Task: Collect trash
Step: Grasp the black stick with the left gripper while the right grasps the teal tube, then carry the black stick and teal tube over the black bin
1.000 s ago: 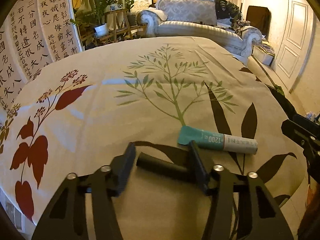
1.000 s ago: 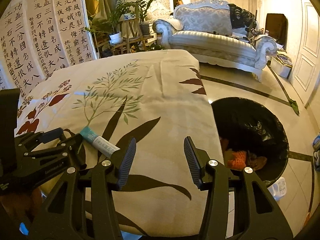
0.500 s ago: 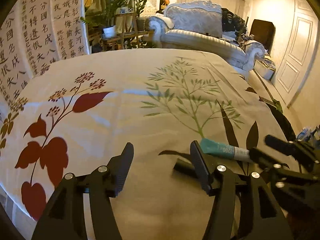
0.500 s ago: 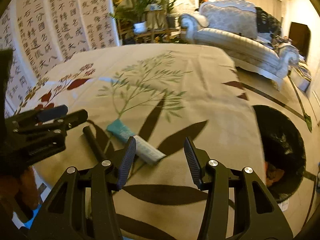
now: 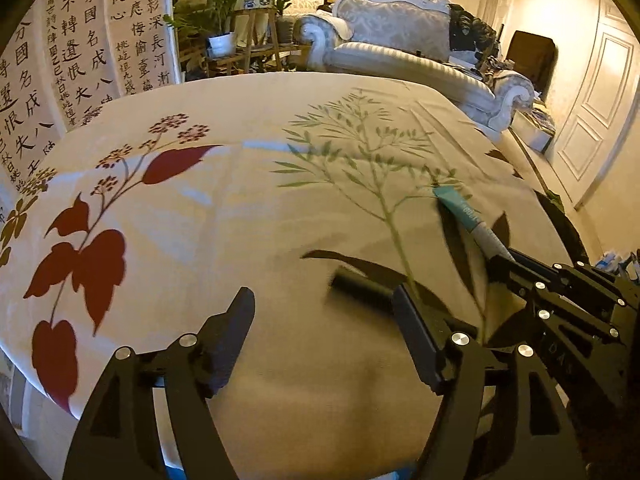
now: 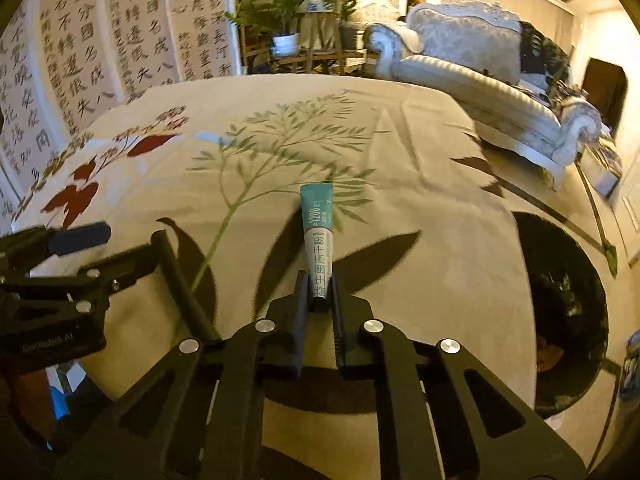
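Note:
A teal-and-white tube point(image 6: 318, 232) lies on the floral tablecloth point(image 6: 400, 140), pointing away from me. My right gripper point(image 6: 320, 280) is shut on its white near end. From the left wrist, the same tube point(image 5: 468, 216) runs into the right gripper point(image 5: 504, 258). A black stick point(image 5: 360, 286) lies on the cloth just inside the right finger of my left gripper point(image 5: 322, 296), whose jaws are opening and do not press on it. In the right wrist view the stick point(image 6: 180, 280) lies beside the left gripper point(image 6: 116, 246).
A round bin with a black liner point(image 6: 560, 240) stands on the floor off the table's right edge, with orange scraps inside. Beyond the table are a pale sofa point(image 6: 480, 64), potted plants point(image 6: 286, 40) and a calligraphy screen point(image 6: 80, 60).
My right gripper moved left over the tube and closed on its white end. The left gripper's jaws widened and let go of the black stick, which now rests on the cloth.

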`<action>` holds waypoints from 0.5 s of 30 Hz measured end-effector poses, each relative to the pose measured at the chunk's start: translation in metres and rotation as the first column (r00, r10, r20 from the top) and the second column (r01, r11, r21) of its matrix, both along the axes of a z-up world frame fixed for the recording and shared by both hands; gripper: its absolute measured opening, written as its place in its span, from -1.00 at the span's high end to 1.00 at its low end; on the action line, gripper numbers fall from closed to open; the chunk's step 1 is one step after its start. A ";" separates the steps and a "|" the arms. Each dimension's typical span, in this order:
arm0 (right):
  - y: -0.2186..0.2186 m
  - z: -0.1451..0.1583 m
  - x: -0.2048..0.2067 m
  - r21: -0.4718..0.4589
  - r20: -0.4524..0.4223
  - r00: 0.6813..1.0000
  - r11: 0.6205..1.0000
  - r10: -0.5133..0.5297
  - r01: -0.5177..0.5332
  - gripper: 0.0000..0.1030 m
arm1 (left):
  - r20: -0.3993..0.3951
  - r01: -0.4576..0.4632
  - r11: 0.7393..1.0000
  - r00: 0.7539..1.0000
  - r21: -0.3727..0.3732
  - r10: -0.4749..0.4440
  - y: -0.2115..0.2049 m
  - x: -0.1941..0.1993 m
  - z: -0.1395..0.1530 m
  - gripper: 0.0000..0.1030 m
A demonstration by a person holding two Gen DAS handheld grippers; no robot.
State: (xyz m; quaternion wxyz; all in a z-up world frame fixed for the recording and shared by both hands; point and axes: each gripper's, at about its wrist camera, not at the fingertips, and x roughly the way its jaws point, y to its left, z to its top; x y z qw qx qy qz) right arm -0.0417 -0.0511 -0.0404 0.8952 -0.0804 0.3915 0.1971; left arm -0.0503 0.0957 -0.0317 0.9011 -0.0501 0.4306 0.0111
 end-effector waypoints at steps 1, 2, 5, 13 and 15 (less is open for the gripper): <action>-0.004 0.001 -0.001 0.006 0.001 1.000 1.000 -0.008 0.008 0.79 | -0.005 0.005 1.000 1.000 -0.009 -0.005 -0.004 0.001 -0.001 -0.36; -0.010 0.002 -0.002 0.011 0.005 1.000 1.000 -0.019 0.019 0.79 | -0.009 0.006 1.000 1.000 -0.016 -0.006 -0.006 0.003 -0.002 -0.36; -0.022 0.003 -0.007 0.025 0.014 0.999 0.999 -0.042 0.042 0.79 | -0.031 0.015 0.999 0.999 -0.037 -0.016 -0.019 0.010 -0.007 -0.36; -0.042 0.006 -0.011 0.065 0.023 0.996 0.994 -0.087 0.085 0.79 | 0.026 0.097 0.995 0.995 0.027 -0.098 -0.041 0.006 -0.008 0.67; -0.044 0.007 -0.010 0.073 0.025 0.995 0.993 -0.092 0.090 0.79 | 0.032 0.106 0.994 0.994 0.023 -0.107 -0.040 0.005 -0.008 0.71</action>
